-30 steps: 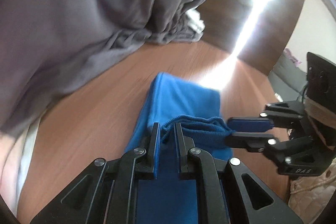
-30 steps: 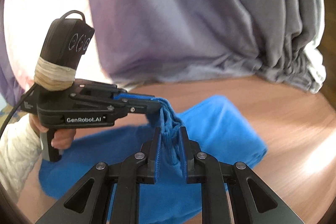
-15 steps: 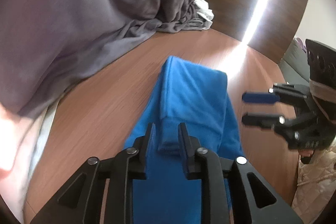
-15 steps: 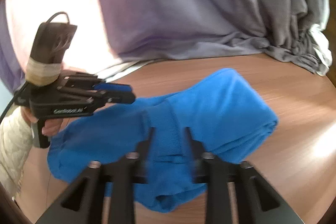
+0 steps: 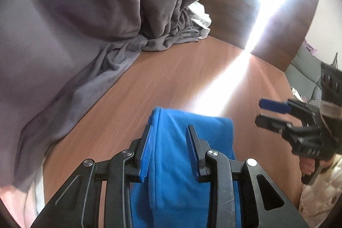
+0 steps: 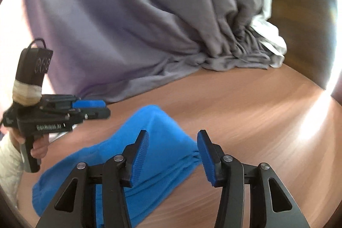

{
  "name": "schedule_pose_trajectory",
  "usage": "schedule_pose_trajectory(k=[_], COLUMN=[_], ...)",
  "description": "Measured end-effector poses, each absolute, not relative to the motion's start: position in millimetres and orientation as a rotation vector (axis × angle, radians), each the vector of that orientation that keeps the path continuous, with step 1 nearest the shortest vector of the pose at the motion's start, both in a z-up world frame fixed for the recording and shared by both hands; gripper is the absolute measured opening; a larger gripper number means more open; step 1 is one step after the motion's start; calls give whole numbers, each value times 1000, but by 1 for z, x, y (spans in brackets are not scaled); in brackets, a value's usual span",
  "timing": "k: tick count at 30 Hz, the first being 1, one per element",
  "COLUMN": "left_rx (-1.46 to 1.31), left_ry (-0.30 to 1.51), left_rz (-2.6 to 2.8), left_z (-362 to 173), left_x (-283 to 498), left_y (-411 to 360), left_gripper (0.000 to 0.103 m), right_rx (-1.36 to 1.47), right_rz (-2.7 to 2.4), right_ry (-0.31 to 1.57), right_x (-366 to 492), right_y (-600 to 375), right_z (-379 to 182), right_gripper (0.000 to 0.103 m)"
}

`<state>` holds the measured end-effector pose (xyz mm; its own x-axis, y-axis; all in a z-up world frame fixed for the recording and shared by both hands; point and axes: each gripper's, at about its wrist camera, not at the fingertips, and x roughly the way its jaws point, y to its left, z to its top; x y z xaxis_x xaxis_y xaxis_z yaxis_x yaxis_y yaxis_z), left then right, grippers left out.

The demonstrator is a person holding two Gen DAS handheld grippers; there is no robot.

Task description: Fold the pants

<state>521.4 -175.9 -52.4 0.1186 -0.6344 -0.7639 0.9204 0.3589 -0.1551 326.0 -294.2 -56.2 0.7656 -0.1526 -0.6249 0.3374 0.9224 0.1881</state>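
Note:
The blue pants (image 5: 177, 166) lie folded in a long strip on the wooden table (image 5: 171, 69). In the left wrist view my left gripper (image 5: 170, 142) hovers over their far end; its jaws are opening and the pads do not press the fabric. My right gripper (image 5: 258, 112) hangs to the right, off the cloth, with nothing in it. In the right wrist view the pants (image 6: 162, 125) run from centre to lower left under my right gripper (image 6: 173, 153), whose jaws are opening with no cloth pinched. My left gripper (image 6: 106, 110) floats at the left, above the pants.
A grey curtain (image 6: 128, 25) falls onto the table's far edge, with a white cloth (image 6: 271, 35) bunched at its right end. A strong stripe of sunlight (image 5: 224, 89) crosses the table. A hand (image 6: 39, 146) in a quilted pale sleeve grips the left tool's handle.
Both grippers were shut on a bunched edge of the pants. They have let go, widened and drawn back, and the pants now lie flat and folded on the table.

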Motion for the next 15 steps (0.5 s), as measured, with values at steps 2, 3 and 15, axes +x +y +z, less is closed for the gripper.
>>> schedule_pose_trajectory(k=[2,3,15], left_rx=[414,419,432], left_ry=[880,892,1069], left_rz=[-1180,-1180,-1141], left_z=[-57,-59,-103], left_x=[527,530,565], left_y=[-189,-197,-244], left_gripper=[31,31,31], right_rx=[321,338,546], right_rz=[-292,-301,-298], right_ry=[662,671,726], right_x=[327,329,348], right_y=[-303,-309,-336], right_z=[-62,-65,-96], right_gripper=[48,48,48])
